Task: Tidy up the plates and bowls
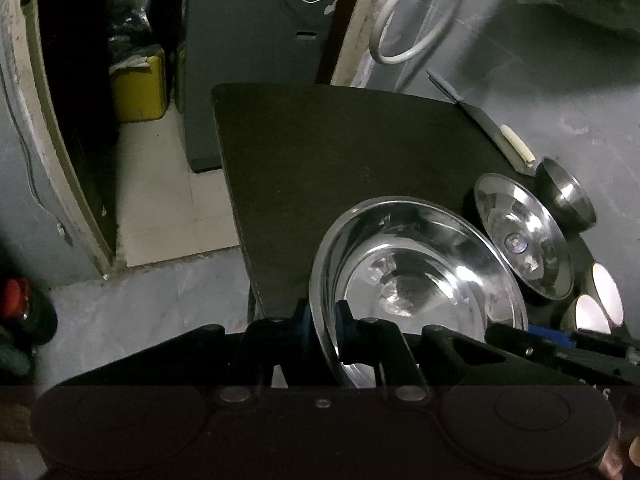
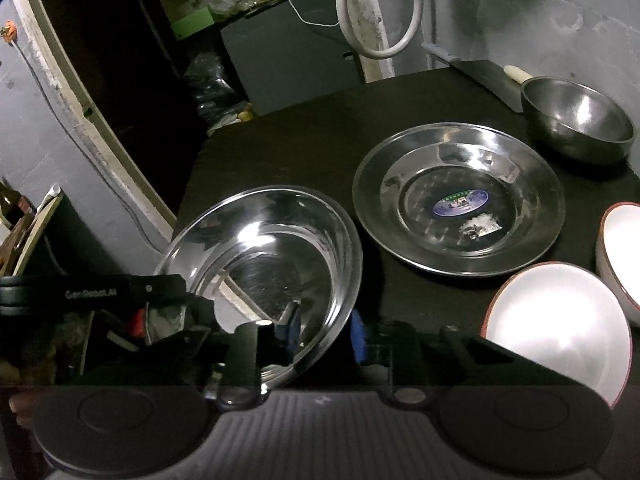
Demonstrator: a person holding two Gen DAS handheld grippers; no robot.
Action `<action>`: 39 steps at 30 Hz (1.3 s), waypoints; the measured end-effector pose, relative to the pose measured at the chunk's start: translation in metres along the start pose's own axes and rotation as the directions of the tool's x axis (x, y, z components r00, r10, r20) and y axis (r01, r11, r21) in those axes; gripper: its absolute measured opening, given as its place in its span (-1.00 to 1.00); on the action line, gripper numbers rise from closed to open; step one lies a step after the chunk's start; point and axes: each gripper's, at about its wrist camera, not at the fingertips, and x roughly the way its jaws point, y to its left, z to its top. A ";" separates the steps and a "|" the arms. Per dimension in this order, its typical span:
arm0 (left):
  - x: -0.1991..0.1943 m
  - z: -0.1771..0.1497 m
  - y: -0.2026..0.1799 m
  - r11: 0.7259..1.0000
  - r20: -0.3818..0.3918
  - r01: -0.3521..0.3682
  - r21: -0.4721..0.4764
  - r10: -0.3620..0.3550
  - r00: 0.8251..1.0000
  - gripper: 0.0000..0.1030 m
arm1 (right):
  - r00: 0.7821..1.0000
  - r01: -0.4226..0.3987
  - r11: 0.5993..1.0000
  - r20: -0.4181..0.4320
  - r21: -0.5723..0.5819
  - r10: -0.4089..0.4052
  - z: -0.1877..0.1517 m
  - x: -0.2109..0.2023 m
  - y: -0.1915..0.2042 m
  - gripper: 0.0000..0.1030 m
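Steel deep plate [image 1: 416, 280], tilted over the black table [image 1: 320, 152], its rim pinched by the left gripper [image 1: 324, 328]; right gripper [image 2: 324, 336] spread around its opposite rim.

The right claw's body is hiding the near edge of the white red-rimmed ceramic bowl [image 2: 560, 320]; another such bowl [image 2: 620, 256] is running off frame.
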 end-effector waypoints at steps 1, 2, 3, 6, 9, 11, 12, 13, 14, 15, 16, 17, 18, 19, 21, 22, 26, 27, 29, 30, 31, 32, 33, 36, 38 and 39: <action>0.000 -0.001 -0.001 1.000 0.003 -0.008 0.005 0.008 1.000 -0.79 | 1.000 0.006 1.000 0.002 -0.002 -0.006 0.000 0.000 0.000 -0.62; -0.001 -0.001 -0.001 1.000 0.005 -0.011 0.003 0.011 1.000 -0.80 | 1.000 0.005 1.000 0.005 -0.001 -0.005 0.000 -0.001 -0.001 -0.63; -0.001 -0.001 0.000 1.000 0.005 -0.008 -0.004 0.008 1.000 -0.80 | 1.000 0.001 1.000 0.013 -0.001 -0.001 -0.001 -0.003 -0.001 -0.63; -0.006 -0.002 -0.002 1.000 0.024 -0.004 -0.008 0.004 1.000 -0.79 | 0.999 -0.004 1.000 0.046 -0.023 0.005 0.000 -0.011 0.000 -0.63; -0.017 -0.002 -0.009 1.000 0.054 -0.004 0.011 0.003 0.999 -0.79 | 0.997 -0.009 1.000 0.074 -0.026 0.011 0.001 -0.023 -0.001 -0.64; -0.029 -0.003 -0.015 1.000 0.075 0.003 0.031 -0.006 0.997 -0.79 | 0.996 -0.015 1.000 0.091 -0.023 0.017 0.000 -0.035 -0.002 -0.64; -0.034 -0.005 -0.018 0.999 0.083 0.007 0.042 -0.011 0.997 -0.78 | 0.995 -0.019 1.000 0.098 -0.023 0.021 -0.002 -0.043 -0.003 -0.64; -0.040 -0.006 -0.022 0.998 0.091 0.013 0.055 -0.018 0.996 -0.78 | 0.994 -0.023 1.000 0.103 -0.022 0.025 -0.004 -0.051 -0.005 -0.64; -0.046 -0.008 -0.026 0.998 0.095 0.020 0.067 -0.026 0.995 -0.78 | 0.994 -0.027 0.999 0.106 -0.023 0.030 -0.008 -0.060 -0.006 -0.64; -0.052 -0.011 -0.031 0.996 0.098 0.030 0.082 -0.038 0.994 -0.78 | 0.994 -0.030 0.999 0.107 -0.024 0.032 -0.011 -0.068 -0.009 -0.64; -0.058 -0.015 -0.035 0.994 0.097 0.040 0.097 -0.049 0.994 -0.77 | 0.994 -0.032 0.999 0.107 -0.021 0.034 -0.015 -0.077 -0.011 -0.64; -0.063 -0.019 -0.040 0.992 0.096 0.048 0.113 -0.058 0.994 -0.77 | 0.994 -0.031 0.999 0.105 -0.017 0.033 -0.020 -0.086 -0.013 -0.64; -0.068 -0.024 -0.044 0.990 0.093 0.053 0.128 -0.065 0.994 -0.76 | 0.994 -0.029 0.999 0.102 -0.017 0.031 -0.023 -0.093 -0.014 -0.64; -0.073 -0.030 -0.049 0.988 0.086 0.058 0.146 -0.071 0.994 -0.75 | 0.995 -0.026 0.999 0.099 -0.019 0.028 -0.027 -0.100 -0.016 -0.64; -0.081 -0.043 -0.058 0.982 0.068 0.066 0.180 -0.079 0.995 -0.73 | 0.996 -0.016 1.000 0.086 -0.022 0.018 -0.037 -0.113 -0.018 -0.64; -0.085 -0.049 -0.062 0.978 0.060 0.066 0.197 -0.080 0.995 -0.73 | 0.997 -0.011 1.000 0.078 -0.026 0.013 -0.042 -0.119 -0.018 -0.64; -0.095 -0.075 -0.076 0.959 0.009 0.063 0.276 -0.068 0.998 -0.70 | 0.999 0.015 0.999 0.044 -0.044 -0.013 -0.065 -0.138 -0.015 -0.63; -0.097 -0.080 -0.077 0.956 -0.004 0.065 0.287 -0.066 0.998 -0.69 | 0.999 0.021 0.999 0.035 -0.044 -0.019 -0.071 -0.141 -0.015 -0.63; -0.099 -0.091 -0.080 0.950 -0.033 0.065 0.306 -0.057 0.998 -0.68 | 0.999 0.030 0.999 0.015 -0.035 -0.029 -0.079 -0.145 -0.015 -0.63; -0.100 -0.095 -0.081 0.947 -0.043 0.063 0.314 -0.052 0.998 -0.67 | 0.999 0.035 0.999 0.007 -0.030 -0.035 -0.083 -0.147 -0.015 -0.63; -0.100 -0.099 -0.083 0.944 -0.052 0.060 0.323 -0.045 0.998 -0.67 | 0.999 0.042 0.999 -0.001 -0.026 -0.042 -0.086 -0.147 -0.016 -0.63; -0.101 -0.101 -0.086 0.943 -0.057 0.057 0.329 -0.041 0.998 -0.66 | 0.999 0.050 0.999 -0.007 -0.022 -0.050 -0.088 -0.147 -0.016 -0.63; -0.100 -0.103 -0.088 0.940 -0.063 0.055 0.335 -0.036 0.997 -0.65 | 0.998 0.057 0.998 -0.009 -0.022 -0.057 -0.091 -0.148 -0.017 -0.63; -0.098 -0.108 -0.095 0.934 -0.074 0.052 0.353 -0.028 0.997 -0.64 | 0.996 0.081 0.996 -0.020 -0.026 -0.081 -0.094 -0.148 -0.018 -0.62; -0.095 -0.109 -0.100 0.928 -0.083 0.046 0.369 -0.017 0.996 -0.61 | 0.995 0.092 0.995 -0.028 -0.029 -0.093 -0.096 -0.147 -0.019 -0.62; -0.093 -0.110 -0.102 0.925 -0.087 0.042 0.377 -0.010 0.996 -0.60 | 0.994 0.100 0.994 -0.031 -0.034 -0.102 -0.097 -0.146 -0.018 -0.62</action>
